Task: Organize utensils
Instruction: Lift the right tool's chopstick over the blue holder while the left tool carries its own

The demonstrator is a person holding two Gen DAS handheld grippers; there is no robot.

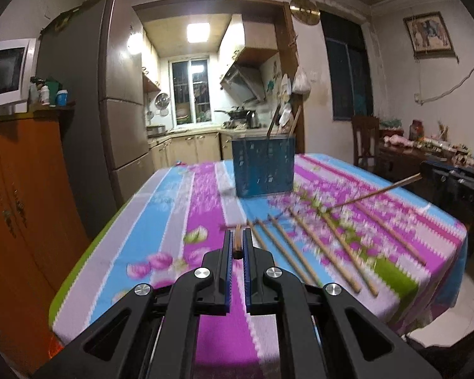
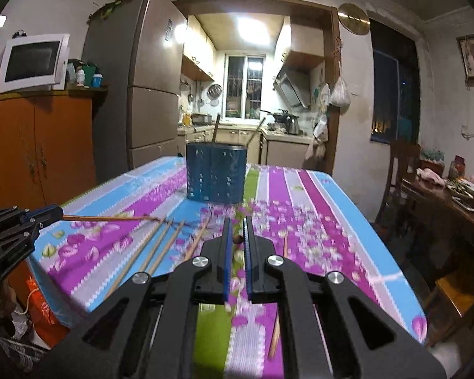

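Striped floral cloth covers the table [image 1: 161,195], blurred in both wrist views, so the exact count of loose chopsticks [image 1: 312,252] lying on it is hard to fix; they lie roughly side by side, long axes running from the near edge toward the blue utensil holder [image 1: 264,165]. Two sticks already stand tilted in that holder, their lower parts hidden by its perforated wall. Behind it are a fridge [image 1: 123,94] and a lit kitchen. The left gripper [image 1: 237,246] is closed on one chopstick [image 1: 237,241], seen almost end-on, pointing ahead toward the holder. The right gripper [image 2: 236,237] is likewise clamped on a chopstick [image 2: 237,239], only its butt end visible.
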